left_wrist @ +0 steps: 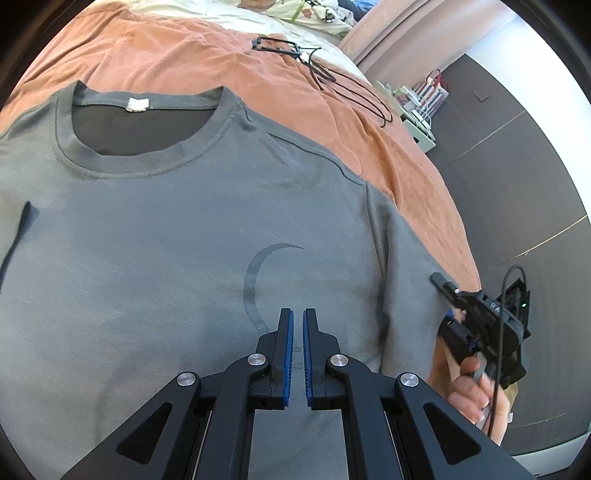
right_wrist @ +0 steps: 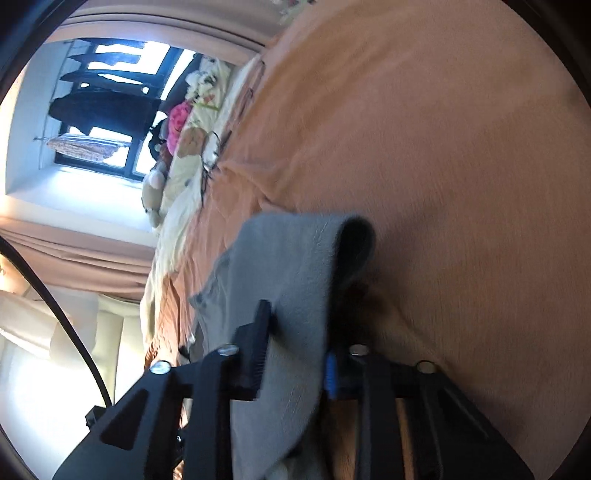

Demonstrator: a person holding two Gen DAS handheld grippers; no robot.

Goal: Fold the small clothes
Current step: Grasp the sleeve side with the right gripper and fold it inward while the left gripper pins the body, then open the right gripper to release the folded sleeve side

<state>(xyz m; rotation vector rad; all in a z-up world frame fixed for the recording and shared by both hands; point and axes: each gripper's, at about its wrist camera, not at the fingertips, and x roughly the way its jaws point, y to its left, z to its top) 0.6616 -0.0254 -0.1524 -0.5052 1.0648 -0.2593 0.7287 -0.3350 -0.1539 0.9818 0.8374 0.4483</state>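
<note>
Lying face up on the orange bedspread [left_wrist: 388,147], the grey T-shirt [left_wrist: 147,240] is spread mostly flat, its round collar [left_wrist: 147,162] toward the far end of the bed and a white label [left_wrist: 137,104] showing inside the neck. A dark crescent print [left_wrist: 258,280] sits on the chest.

The left claw [left_wrist: 298,317] hangs over the lower chest of the shirt, just beside the crescent. Its two blue-lined fingers stand almost together, with only a narrow slit between them and nothing in it.

The right claw [right_wrist: 295,325] is at the shirt's sleeve [left_wrist: 410,258], at the edge of the bed. In the right wrist view a fold of grey cloth [right_wrist: 295,266] runs between its two fingers, and the fabric curls up and over beyond the tips; the fingers are pressed onto that sleeve cloth. The left wrist view shows the same claw from the side, with a bare hand [left_wrist: 476,391] around its black handle and a thin cable trailing from it.

Farther up the bed lies a black frame with tangled black cables [left_wrist: 332,77]. Beyond it are pale patterned bedding [left_wrist: 295,11] and pink curtains [left_wrist: 388,33]. The right wrist view, turned sideways and somewhat blurred, also takes in a bright window [right_wrist: 110,110] with dark clothes hanging in front of it.
</note>
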